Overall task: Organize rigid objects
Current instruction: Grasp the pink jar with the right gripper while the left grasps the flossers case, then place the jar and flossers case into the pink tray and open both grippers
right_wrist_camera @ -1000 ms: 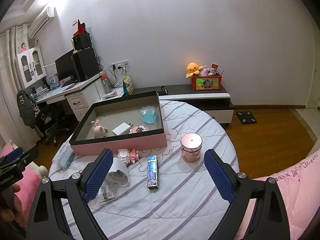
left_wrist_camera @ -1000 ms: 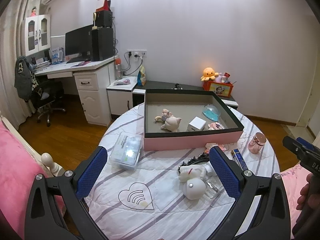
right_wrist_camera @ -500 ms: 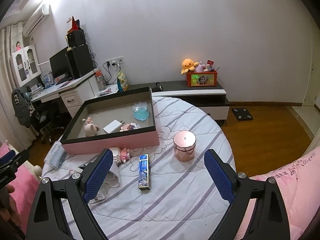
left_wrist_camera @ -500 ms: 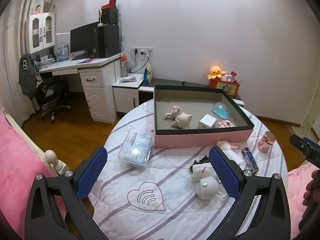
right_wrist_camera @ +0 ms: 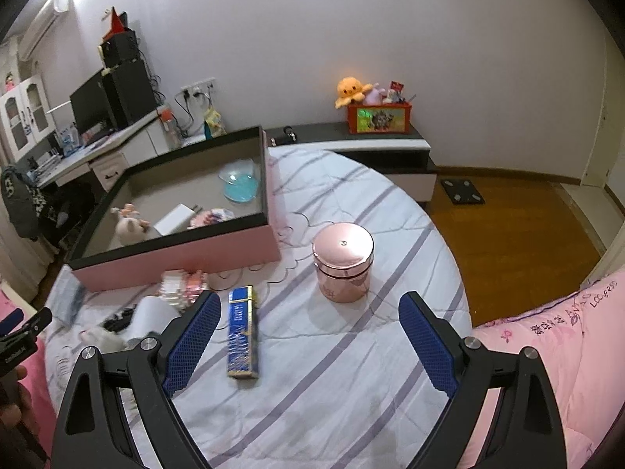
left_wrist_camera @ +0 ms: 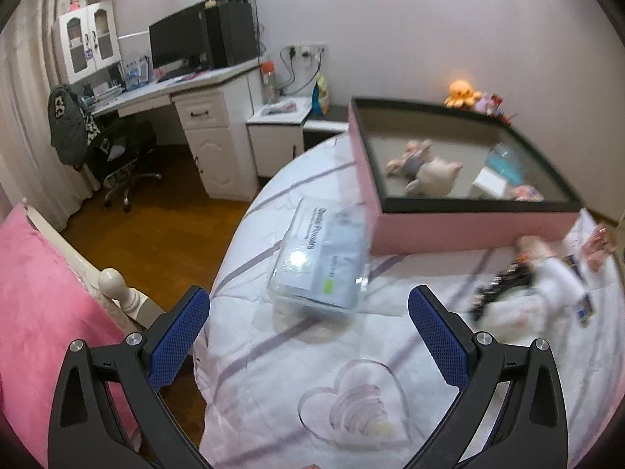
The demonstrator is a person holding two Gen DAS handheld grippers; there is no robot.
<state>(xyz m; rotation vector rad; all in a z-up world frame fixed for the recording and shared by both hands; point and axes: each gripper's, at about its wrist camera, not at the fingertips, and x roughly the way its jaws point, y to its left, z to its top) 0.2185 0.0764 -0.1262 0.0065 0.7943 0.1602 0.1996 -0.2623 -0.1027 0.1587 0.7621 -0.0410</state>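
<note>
A pink tray with a black rim (left_wrist_camera: 461, 226) (right_wrist_camera: 183, 256) stands on the round striped table and holds small toys, a white cube and a blue lid. My left gripper (left_wrist_camera: 308, 336) is open and empty, just short of a clear plastic box (left_wrist_camera: 322, 264). A clear heart-shaped piece (left_wrist_camera: 353, 406) lies below it. My right gripper (right_wrist_camera: 306, 344) is open and empty, with a pink metallic jar (right_wrist_camera: 343, 262) ahead and a blue flat box (right_wrist_camera: 242, 330) by its left finger. White and black items (left_wrist_camera: 519, 293) lie in a blurred heap.
A pink bed (left_wrist_camera: 39, 312) with a white post borders the table on the left, and pink bedding (right_wrist_camera: 566, 351) on the right. A desk with monitor (left_wrist_camera: 179, 43) and a chair (left_wrist_camera: 113, 152) stand beyond. A low cabinet (right_wrist_camera: 371, 148) holds a toy box.
My left gripper has swung left and come closer to the clear plastic box. My right gripper has moved nearer to the pink jar and the blue flat box. Both stay open.
</note>
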